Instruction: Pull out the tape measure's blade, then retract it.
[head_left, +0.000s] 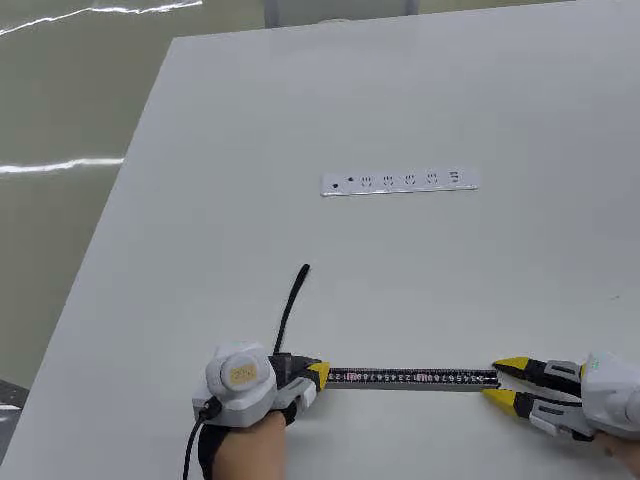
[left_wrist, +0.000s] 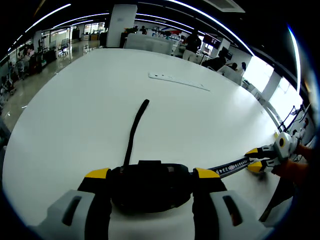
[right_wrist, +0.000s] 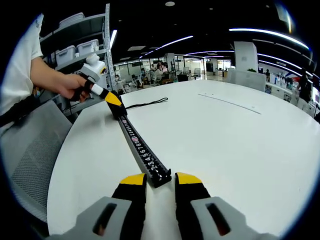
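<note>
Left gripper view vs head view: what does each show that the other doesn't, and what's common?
Left gripper view: the left claw seen from behind, shut on the black tape measure case, with people in an office beyond the table.
Head view: a hand gripping the left claw, and glossy floor left of the table.
Both: the pulled-out blade, the right claw at its tip, the black strap and the white socket strip.

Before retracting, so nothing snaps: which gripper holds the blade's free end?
The right gripper: its jaws pinch the blade end; the left gripper clamps the case.
</note>
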